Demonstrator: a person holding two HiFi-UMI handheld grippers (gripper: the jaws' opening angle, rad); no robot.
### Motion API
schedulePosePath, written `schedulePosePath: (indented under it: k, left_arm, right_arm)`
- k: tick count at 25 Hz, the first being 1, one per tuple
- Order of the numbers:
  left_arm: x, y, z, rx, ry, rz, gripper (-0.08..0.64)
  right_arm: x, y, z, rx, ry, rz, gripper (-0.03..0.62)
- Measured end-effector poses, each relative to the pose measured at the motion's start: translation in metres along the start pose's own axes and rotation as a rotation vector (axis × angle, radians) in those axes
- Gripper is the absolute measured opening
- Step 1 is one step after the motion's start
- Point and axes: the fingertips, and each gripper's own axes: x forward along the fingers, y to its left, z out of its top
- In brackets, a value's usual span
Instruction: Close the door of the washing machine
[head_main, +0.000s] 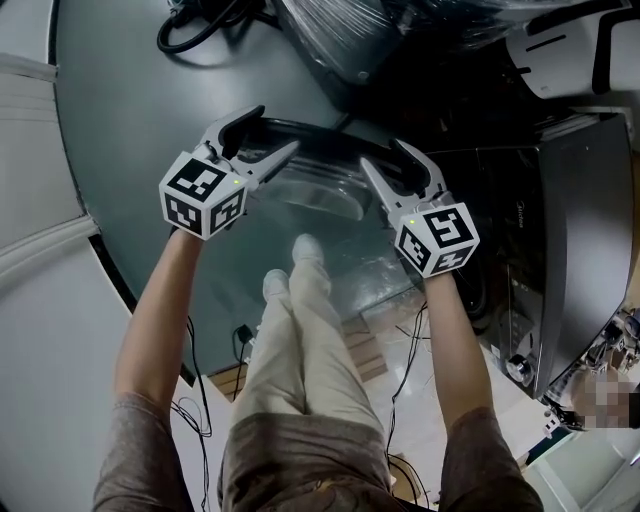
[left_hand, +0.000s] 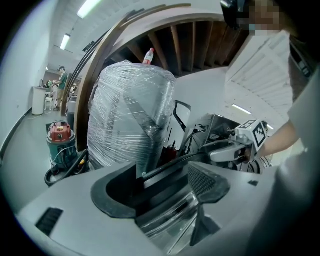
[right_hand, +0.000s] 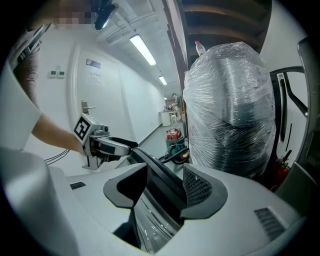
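Note:
The washing machine (head_main: 585, 230) stands dark grey at the right of the head view. Its door (head_main: 320, 195), clear glass in a dark rim (head_main: 310, 128), swings out in front of me. My left gripper (head_main: 275, 130) straddles the rim at its left end; in the left gripper view (left_hand: 160, 175) the rim runs between the jaws and I see no pad pressing on it. My right gripper (head_main: 383, 155) grips the same rim further right; in the right gripper view (right_hand: 162, 182) the dark rim fills the gap between its pads. Each gripper also shows in the other's view, the right gripper (left_hand: 235, 150) and the left gripper (right_hand: 107, 145).
A tall bundle wrapped in clear film (left_hand: 130, 115) (right_hand: 230, 100) stands just beyond the door. A red and green vacuum (left_hand: 60, 135) with a black hose (head_main: 200, 25) sits on the grey floor behind. My legs (head_main: 300, 330) and loose cables are below the door.

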Motion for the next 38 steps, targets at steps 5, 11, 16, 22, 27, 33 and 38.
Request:
schedulePosePath:
  k: [5, 11, 16, 22, 27, 33, 38]
  left_arm:
    - [-0.017, -0.014, -0.012, -0.018, 0.003, 0.008, 0.313]
    - [-0.034, -0.028, -0.027, -0.016, 0.019, 0.021, 0.279]
    - [-0.043, -0.040, -0.038, -0.053, 0.009, 0.023, 0.232]
    - [-0.062, -0.056, -0.049, -0.070, 0.020, 0.032, 0.206]
    - [-0.073, -0.072, -0.064, -0.109, 0.060, 0.046, 0.175]
    - [-0.087, -0.096, -0.080, -0.145, 0.128, 0.031, 0.163]
    - [-0.100, -0.120, -0.092, -0.163, 0.167, 0.013, 0.151]
  right_arm:
    - [-0.005, 0.006, -0.006, -0.034, 0.012, -0.016, 0.202]
    - [-0.012, 0.015, -0.012, -0.037, 0.015, -0.006, 0.206]
    - [-0.020, 0.017, -0.019, -0.058, 0.033, -0.001, 0.209]
    - [-0.033, 0.028, -0.023, -0.083, 0.037, -0.020, 0.209]
    - [-0.049, 0.036, -0.035, -0.111, 0.069, -0.045, 0.207]
    - [-0.068, 0.053, -0.067, -0.092, 0.164, -0.038, 0.199]
    - [-0.091, 0.068, -0.068, -0.013, 0.133, -0.070, 0.199]
